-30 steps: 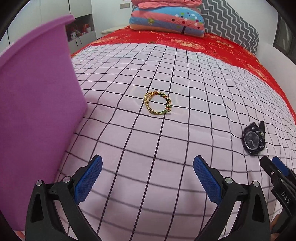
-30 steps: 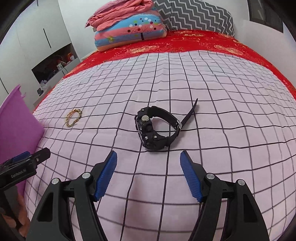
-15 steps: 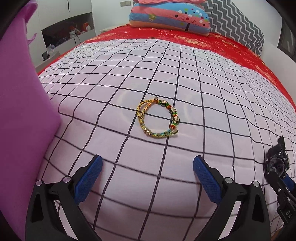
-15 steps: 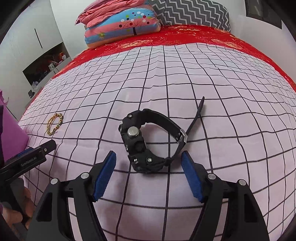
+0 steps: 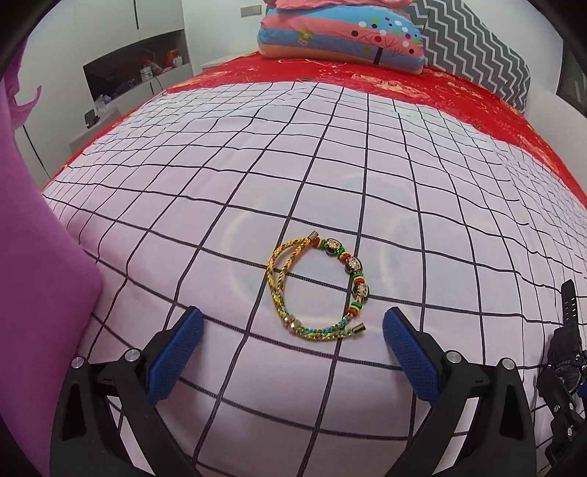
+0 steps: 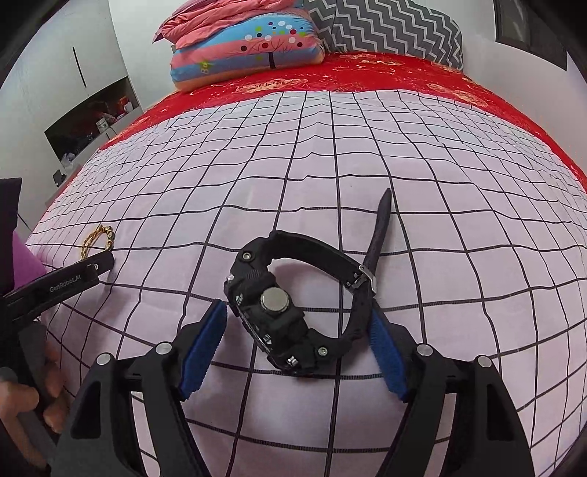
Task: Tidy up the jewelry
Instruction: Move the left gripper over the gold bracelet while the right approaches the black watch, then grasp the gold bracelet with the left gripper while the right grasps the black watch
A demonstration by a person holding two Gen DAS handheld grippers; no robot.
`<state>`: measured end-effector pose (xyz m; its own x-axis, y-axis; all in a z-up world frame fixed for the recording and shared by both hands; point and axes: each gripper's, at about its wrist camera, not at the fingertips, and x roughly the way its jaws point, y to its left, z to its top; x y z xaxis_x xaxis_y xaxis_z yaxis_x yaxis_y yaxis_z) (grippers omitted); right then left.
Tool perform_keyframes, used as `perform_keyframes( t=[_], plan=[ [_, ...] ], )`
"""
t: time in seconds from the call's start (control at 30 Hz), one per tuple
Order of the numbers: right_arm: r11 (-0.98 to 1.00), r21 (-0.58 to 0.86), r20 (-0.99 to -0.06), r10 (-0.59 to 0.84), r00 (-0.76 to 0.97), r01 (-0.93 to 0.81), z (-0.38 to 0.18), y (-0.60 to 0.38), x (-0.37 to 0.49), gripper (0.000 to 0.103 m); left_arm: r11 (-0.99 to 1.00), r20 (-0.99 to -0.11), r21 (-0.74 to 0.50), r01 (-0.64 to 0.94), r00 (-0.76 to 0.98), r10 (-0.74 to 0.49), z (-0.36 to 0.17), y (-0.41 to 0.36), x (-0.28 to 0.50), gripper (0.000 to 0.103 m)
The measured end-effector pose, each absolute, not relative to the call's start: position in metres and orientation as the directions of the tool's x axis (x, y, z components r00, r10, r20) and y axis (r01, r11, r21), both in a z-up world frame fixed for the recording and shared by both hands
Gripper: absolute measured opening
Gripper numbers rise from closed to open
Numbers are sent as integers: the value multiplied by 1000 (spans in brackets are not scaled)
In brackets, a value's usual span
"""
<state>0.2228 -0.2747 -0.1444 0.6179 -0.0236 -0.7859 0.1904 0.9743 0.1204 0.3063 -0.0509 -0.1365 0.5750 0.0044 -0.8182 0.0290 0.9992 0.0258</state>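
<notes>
Tongs (image 5: 291, 346) – purple bin (image 5: 40, 293) alongside

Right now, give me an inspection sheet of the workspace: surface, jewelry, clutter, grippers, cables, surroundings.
Surface: pink grid-patterned sheet over a red bedspread.
Job's things: braided beaded bracelet lying flat; black watch on its side, strap buckled; purple container at left.
Clutter: nothing seen.
Grippers: left gripper open, just short of the bracelet; right gripper open, fingers either side of the watch.
Cables: nothing seen.
Surroundings: stacked pillows, a wall niche with small items.
</notes>
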Motion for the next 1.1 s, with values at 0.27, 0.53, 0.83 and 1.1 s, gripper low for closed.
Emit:
perform_keyframes(
  t=[0.27,0.53,0.83,1.1],
  plan=[
    [979,85,-793,-47,607,187,-147,-269,233,76,999,-814,36,29,581,13,-140,-57,316,98],
    [982,44,-796,-79,601,186,-150,-267,240,76,998,-803,32,52,596,-6,-144,-62,323,97],
    [983,35,-795,-83,601,182,-150,-265,242,75,991,-804,49,125,593,-35,-140,-76,307,59],
    [984,83,-787,-33,616,159,-147,-269,235,68,984,-813,1,177,574,-102,-134,-85,288,8]
  ],
)
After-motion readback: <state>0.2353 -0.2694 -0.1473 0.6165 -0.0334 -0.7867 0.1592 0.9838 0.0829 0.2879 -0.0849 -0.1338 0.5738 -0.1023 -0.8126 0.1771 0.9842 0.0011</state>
